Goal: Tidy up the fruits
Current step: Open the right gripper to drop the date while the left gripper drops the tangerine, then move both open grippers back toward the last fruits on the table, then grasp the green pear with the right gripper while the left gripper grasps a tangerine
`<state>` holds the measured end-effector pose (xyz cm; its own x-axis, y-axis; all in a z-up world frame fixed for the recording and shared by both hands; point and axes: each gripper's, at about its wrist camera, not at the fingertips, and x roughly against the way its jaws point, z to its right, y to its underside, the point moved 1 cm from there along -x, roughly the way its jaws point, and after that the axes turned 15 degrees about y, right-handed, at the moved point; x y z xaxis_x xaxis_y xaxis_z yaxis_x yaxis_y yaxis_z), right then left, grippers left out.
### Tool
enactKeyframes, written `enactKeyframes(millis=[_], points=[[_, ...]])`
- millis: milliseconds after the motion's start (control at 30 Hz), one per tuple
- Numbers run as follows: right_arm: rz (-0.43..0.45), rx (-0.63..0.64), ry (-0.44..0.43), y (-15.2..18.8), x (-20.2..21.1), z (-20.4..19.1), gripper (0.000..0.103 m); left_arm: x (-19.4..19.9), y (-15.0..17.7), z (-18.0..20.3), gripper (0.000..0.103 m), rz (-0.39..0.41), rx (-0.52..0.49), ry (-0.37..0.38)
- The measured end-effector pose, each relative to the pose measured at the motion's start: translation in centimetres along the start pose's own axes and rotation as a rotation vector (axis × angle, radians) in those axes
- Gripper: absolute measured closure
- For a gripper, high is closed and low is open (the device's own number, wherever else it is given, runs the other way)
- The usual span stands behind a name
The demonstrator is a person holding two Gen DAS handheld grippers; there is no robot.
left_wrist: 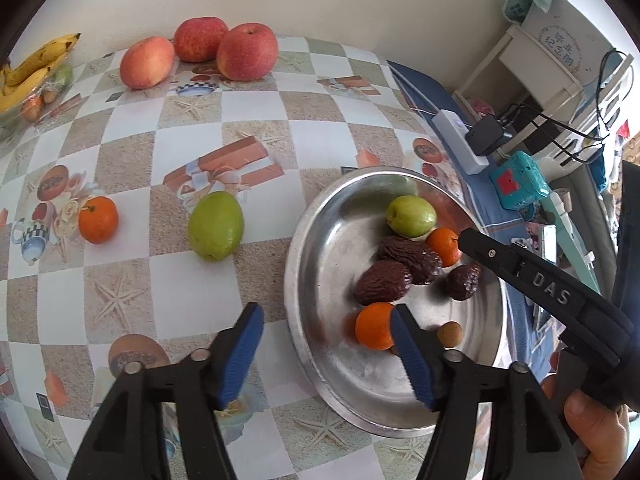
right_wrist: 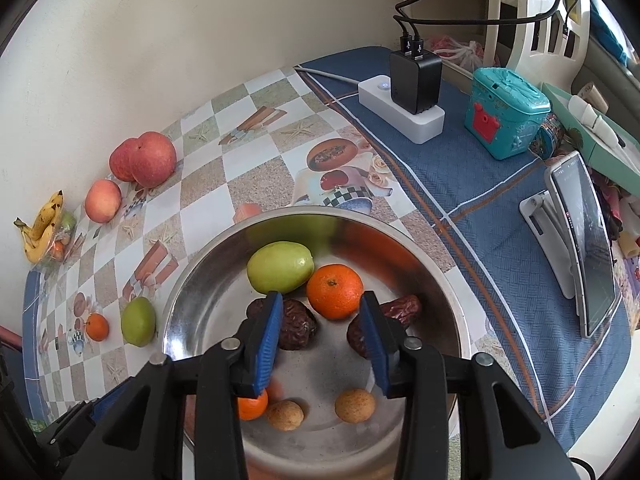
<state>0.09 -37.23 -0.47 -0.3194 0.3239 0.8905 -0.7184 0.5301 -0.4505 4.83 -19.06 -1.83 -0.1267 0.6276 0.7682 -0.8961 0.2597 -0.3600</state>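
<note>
Left gripper [left_wrist: 326, 354]: jaws apart, empty, over metal basin [left_wrist: 304, 240] rim.
Right gripper [right_wrist: 322, 344]: jaws apart, empty, above basin.
Done: tangerines, green fruit, dates inside.
Left: loose tangerine [left_wrist: 98, 220], green fruit [left_wrist: 216, 225], apples [left_wrist: 247, 52] on table.

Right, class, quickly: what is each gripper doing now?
Left gripper: jaws open, holding nothing.
Right gripper: jaws open, holding nothing.

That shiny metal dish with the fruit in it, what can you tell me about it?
The metal dish is round, shallow and silvery, with a raised rim and a scuffed, reflective bottom. It sits flat on the checked tablecloth, its far side near the blue cloth. Inside lie a green fruit, two oranges, three wrinkled dark dates and two small tan round fruits. Both grippers hover open above it, gripping nothing.
</note>
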Motion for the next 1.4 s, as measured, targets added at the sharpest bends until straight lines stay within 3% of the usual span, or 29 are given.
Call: enactKeyframes(millis=[33,100,167,267,333,467,533,767,900,1000,1067,1133,1267,1367,1400], points=[[-0.001,0.004,-0.002,0.0,0.0,-0.1,0.042,0.0,0.0,-0.2,0.027,0.002,0.001,-0.021],[-0.003,0.011,-0.005,0.1,-0.1,-0.3,0.034,0.2,-0.1,-0.8,0.023,0.012,0.007,-0.079],[-0.006,0.020,-0.002,0.2,-0.3,-0.6,0.034,0.4,-0.2,-1.7,0.011,0.023,0.032,-0.129],[-0.011,0.040,0.012,0.4,-0.6,-1.0,0.029,1.0,-0.3,-3.5,0.003,0.053,0.071,-0.202],[-0.007,0.055,0.019,0.5,-0.7,-1.3,0.016,1.6,-0.5,-4.5,0.000,0.078,0.083,-0.247],[0.022,0.080,-0.016,0.7,-0.4,-2.3,0.015,3.5,-1.2,-6.6,0.000,0.145,0.109,-0.308],[0.038,0.089,-0.050,0.8,-0.2,-3.0,0.007,4.4,-1.6,-7.4,0.000,0.163,0.122,-0.317],[0.106,0.170,-0.165,0.7,2.0,-7.5,0.007,7.6,-3.1,-11.7,0.000,0.255,0.201,-0.327],[0.113,0.228,-0.267,0.6,2.9,-11.4,0.007,8.1,-3.5,-14.2,0.000,0.272,0.313,-0.203],[0.114,0.297,-0.264,1.1,2.8,-14.1,0.007,7.7,-3.7,-15.2,0.001,0.266,0.346,-0.191],[0.100,0.337,-0.249,1.5,2.2,-15.7,0.012,7.1,-3.8,-15.7,0.007,0.255,0.348,-0.188],[0.078,0.364,-0.244,1.8,1.3,-16.9,0.034,6.4,-4.0,-16.2,0.018,0.238,0.352,-0.168],[0.038,0.410,-0.217,2.5,-0.6,-18.4,0.039,4.8,-4.2,-17.1,0.032,0.197,0.364,-0.131],[0.011,0.420,-0.212,2.7,-1.6,-18.9,0.049,4.4,-4.5,-17.1,0.044,0.189,0.351,-0.130],[0.005,0.422,-0.211,2.8,-1.8,-19.0,0.055,4.2,-4.5,-17.0,0.056,0.185,0.346,-0.104]])
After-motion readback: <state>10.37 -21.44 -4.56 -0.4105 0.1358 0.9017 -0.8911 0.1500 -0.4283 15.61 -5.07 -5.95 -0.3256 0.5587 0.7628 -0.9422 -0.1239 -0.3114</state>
